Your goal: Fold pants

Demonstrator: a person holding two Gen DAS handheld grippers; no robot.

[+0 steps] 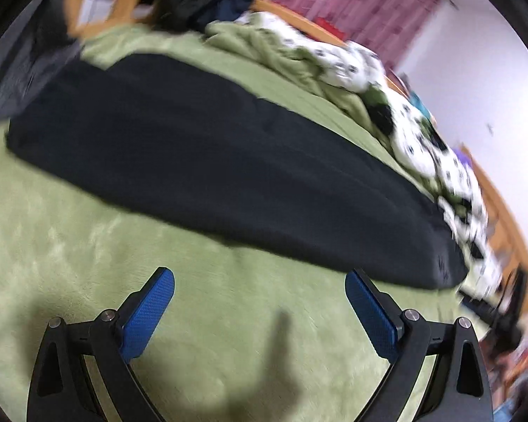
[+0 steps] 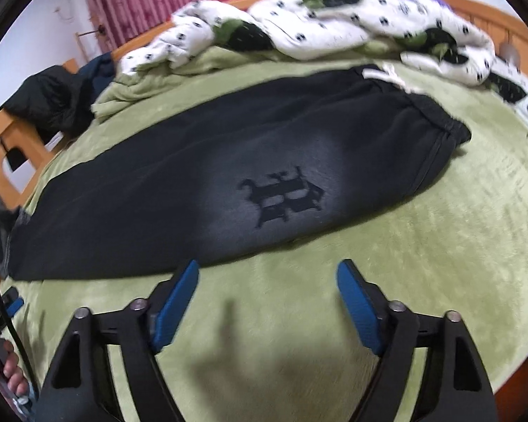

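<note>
The black pants (image 2: 228, 161) lie stretched flat along the green blanket (image 2: 422, 246) of the bed, apparently already doubled leg on leg, with the waistband (image 2: 436, 137) and its white drawstring (image 2: 387, 74) at the right of the right wrist view and the leg ends running off to the left; a dark gothic emblem (image 2: 281, 197) sits on a paler patch near the hip. Laid out long and smooth like this, they are likely ready for a fold across their length, which has not begun. Beyond them a spotted white duvet (image 2: 334, 24) is bunched against the wooden bed frame (image 2: 3, 137), out of the working area. The right hand-held gripper (image 2: 267, 274) tilts down toward the near edge of the pants, its blue pads apart with only blanket between them, touching nothing. The left hand-held gripper (image 1: 260, 281) hovers over bare blanket just short of the pants (image 1: 211, 161), jaws spread wide and empty, angled down the same way, so each seems placed to take the near edge
</note>
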